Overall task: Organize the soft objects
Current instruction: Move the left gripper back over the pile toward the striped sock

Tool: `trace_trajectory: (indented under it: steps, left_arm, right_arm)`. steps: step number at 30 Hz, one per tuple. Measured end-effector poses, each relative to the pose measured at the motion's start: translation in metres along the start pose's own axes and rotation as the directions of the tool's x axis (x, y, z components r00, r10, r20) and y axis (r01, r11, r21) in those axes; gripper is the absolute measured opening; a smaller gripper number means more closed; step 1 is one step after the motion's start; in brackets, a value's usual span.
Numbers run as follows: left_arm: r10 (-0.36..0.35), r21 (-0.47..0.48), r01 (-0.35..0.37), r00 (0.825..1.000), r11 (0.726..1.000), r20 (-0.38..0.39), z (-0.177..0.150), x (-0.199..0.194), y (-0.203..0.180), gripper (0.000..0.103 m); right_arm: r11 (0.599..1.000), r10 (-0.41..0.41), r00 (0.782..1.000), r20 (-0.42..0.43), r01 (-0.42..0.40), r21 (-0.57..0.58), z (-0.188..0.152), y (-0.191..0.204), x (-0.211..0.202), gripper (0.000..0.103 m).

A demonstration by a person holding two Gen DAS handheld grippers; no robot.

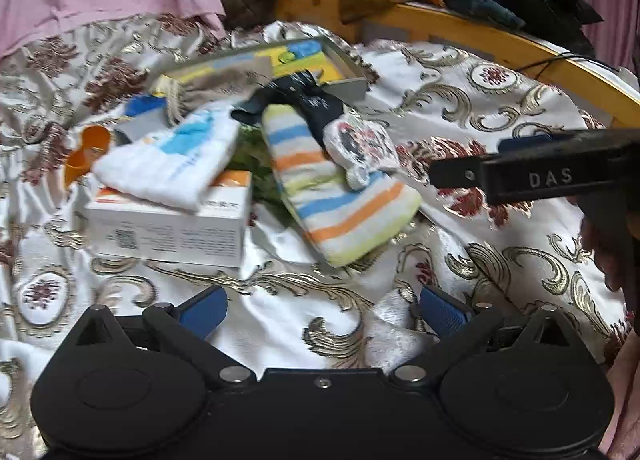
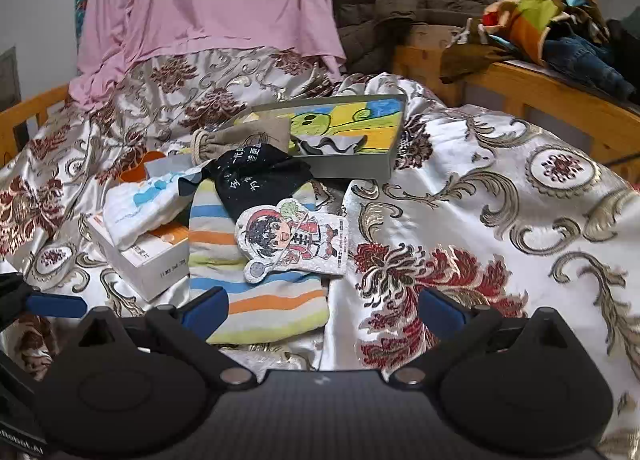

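Striped fuzzy sock [image 2: 256,272] on satin bedspread [image 2: 500,200] | both grippers [image 1: 320,310] [image 2: 322,310] wide, empty

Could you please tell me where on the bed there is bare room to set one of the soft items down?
The patterned satin bedspread lies bare to the right of the striped towel and grey shallow box, out to the wooden bed rail. It is crowded left of that, around the white cardboard carton and white folded cloth.
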State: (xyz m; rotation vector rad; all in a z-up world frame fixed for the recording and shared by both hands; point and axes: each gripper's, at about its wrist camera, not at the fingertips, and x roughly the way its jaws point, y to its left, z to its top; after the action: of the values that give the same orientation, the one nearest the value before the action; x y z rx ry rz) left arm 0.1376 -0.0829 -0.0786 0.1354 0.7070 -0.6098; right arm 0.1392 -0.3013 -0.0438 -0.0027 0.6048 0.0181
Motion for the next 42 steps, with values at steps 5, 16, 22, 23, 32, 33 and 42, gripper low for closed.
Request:
trace_trajectory:
  steps: [5,16,22,23,32,33,42]
  left_arm:
    - [-0.041,-0.056,0.041,0.999,0.998,-0.005,0.006,0.017,0.002,0.102]
    - [-0.108,-0.083,0.110,0.994,0.990,0.027,0.014,0.048,0.007,0.102]
    - [-0.131,-0.114,0.136,0.990,0.984,0.047,0.019,0.062,0.016,0.102]
    - [-0.136,-0.124,0.141,0.989,0.982,0.049,0.020,0.065,0.018,0.102]
    - [-0.205,-0.167,0.219,0.974,0.961,0.096,0.027,0.080,0.027,0.102]
    - [-0.210,-0.166,0.224,0.973,0.960,0.099,0.027,0.081,0.027,0.101]
    - [-0.205,-0.138,0.220,0.972,0.966,0.118,0.027,0.084,0.024,0.084]
  right_arm:
    - [0.998,0.047,0.999,-0.014,-0.048,-0.047,0.003,0.001,0.014,0.103]
    - [0.987,0.155,0.988,-0.011,-0.155,-0.042,0.010,-0.016,0.048,0.103]
    - [0.977,0.203,0.979,-0.007,-0.203,-0.066,0.015,-0.018,0.066,0.103]
    - [0.975,0.212,0.977,-0.011,-0.212,-0.067,0.015,-0.018,0.070,0.103]
    - [0.964,0.260,0.965,-0.027,-0.261,-0.055,0.019,-0.020,0.092,0.103]
    - [0.962,0.264,0.964,-0.028,-0.265,-0.058,0.019,-0.019,0.093,0.103]
    - [0.961,0.275,0.961,-0.027,-0.275,-0.034,0.021,-0.018,0.097,0.103]
